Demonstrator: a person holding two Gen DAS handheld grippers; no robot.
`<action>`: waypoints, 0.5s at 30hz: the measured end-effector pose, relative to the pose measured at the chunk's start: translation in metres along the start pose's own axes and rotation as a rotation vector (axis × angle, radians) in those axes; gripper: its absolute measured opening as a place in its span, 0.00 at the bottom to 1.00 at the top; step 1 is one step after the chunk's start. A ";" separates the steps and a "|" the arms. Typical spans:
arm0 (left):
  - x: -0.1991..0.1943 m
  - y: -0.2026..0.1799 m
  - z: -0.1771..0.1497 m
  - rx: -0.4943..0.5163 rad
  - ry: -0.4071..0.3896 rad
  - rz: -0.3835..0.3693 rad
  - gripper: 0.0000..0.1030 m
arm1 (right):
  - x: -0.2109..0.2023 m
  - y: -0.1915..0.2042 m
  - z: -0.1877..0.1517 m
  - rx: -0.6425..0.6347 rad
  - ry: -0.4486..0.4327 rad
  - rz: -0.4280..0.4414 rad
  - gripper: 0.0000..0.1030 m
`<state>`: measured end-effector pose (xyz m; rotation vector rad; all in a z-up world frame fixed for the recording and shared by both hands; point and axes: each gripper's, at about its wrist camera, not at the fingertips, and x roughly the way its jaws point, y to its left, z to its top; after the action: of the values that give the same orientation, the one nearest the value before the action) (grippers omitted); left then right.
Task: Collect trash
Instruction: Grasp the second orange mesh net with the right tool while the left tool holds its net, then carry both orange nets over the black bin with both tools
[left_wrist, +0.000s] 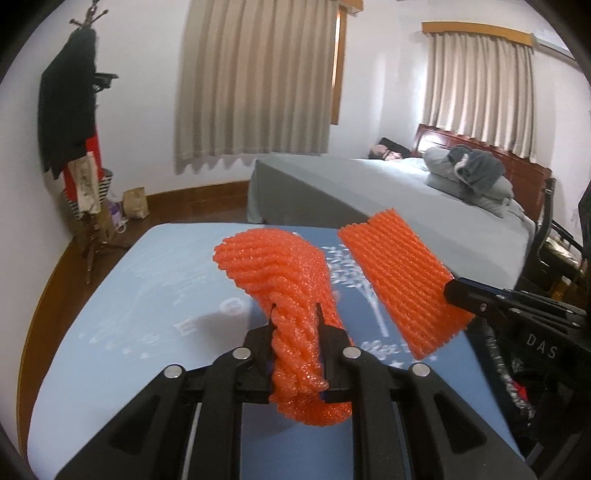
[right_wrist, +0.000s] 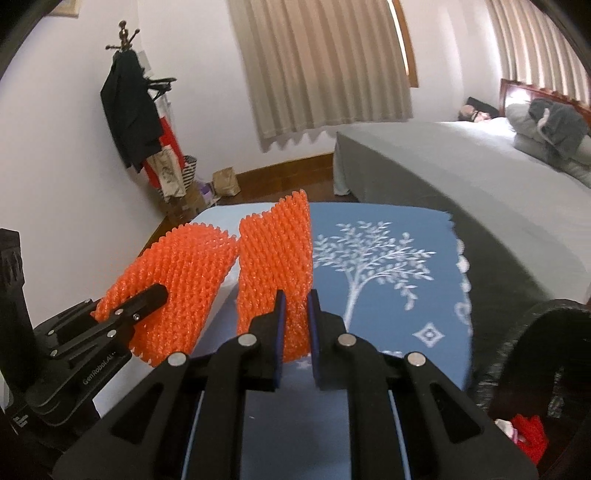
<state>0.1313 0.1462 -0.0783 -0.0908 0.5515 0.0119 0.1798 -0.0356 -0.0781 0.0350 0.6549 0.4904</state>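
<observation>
Left wrist view: the left gripper (left_wrist: 295, 314) has its black jaws pinched tight on a crumpled orange foam-mesh fruit sleeve (left_wrist: 284, 273), which bunches between the pads and fans out above them, lifted clear of the blue tablecloth with a white tree print (left_wrist: 147, 295). To the right, the right gripper (left_wrist: 456, 291) comes in from the side, clamped on the corner of a second, flatter orange foam-mesh sleeve (left_wrist: 399, 280) that hangs in the air above the cloth, just beside the first one and not touching it. Beyond the table stands a bed with a grey cover (left_wrist: 369, 184).

Right wrist view: low at the right edge sits a round black waste bin (right_wrist: 535, 332), its rim partly cut off; inside it lie red mesh scraps (right_wrist: 528, 432) and a small pale pink bit. The right gripper (right_wrist: 294, 306) has its blue-padded jaws nearly together, gripping the lower edge of the flatter sleeve (right_wrist: 273, 258), which stands upright above the tree-print cloth (right_wrist: 388, 258). At left, the left gripper (right_wrist: 147, 299) holds the other sleeve (right_wrist: 177, 280) aloft, close alongside.
</observation>
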 end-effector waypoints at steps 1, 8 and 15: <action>0.000 -0.005 0.001 0.007 -0.002 -0.010 0.15 | -0.004 -0.005 0.000 0.007 -0.006 -0.008 0.11; 0.000 -0.040 0.007 0.048 -0.014 -0.077 0.15 | -0.036 -0.038 -0.005 0.046 -0.039 -0.066 0.11; 0.001 -0.082 0.015 0.089 -0.031 -0.148 0.15 | -0.068 -0.069 -0.008 0.069 -0.083 -0.131 0.11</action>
<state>0.1426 0.0661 -0.0591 -0.0447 0.5127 -0.1552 0.1581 -0.1281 -0.0582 0.0764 0.5883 0.3385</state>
